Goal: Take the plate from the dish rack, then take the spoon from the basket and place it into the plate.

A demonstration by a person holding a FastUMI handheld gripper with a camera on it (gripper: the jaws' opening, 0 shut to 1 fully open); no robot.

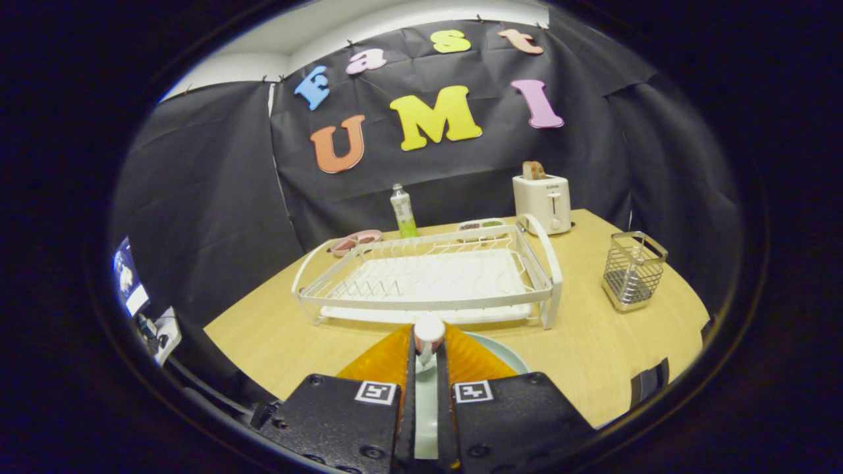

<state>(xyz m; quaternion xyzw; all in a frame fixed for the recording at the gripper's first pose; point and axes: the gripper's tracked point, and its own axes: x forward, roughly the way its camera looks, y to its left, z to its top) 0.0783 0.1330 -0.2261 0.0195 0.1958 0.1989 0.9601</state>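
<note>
My gripper (429, 349) is shut on a small spoon (429, 331), whose pale rounded end with a pinkish band sticks up between the fingertips. Directly beneath the fingers lies a pale green plate (506, 354) on the wooden table, just in front of the dish rack; most of it is hidden by the fingers. The white wire dish rack (428, 280) stands beyond the fingers with nothing in it. A metal mesh basket (632, 270) sits to the right of the rack, and I see nothing sticking out of it.
A white toaster (543, 201) with a slice in it stands behind the rack at the right. A green bottle (404, 210), a pink dish (355, 241) and a small tray (483, 227) line the back. The table's front edge (250, 368) runs close on the left.
</note>
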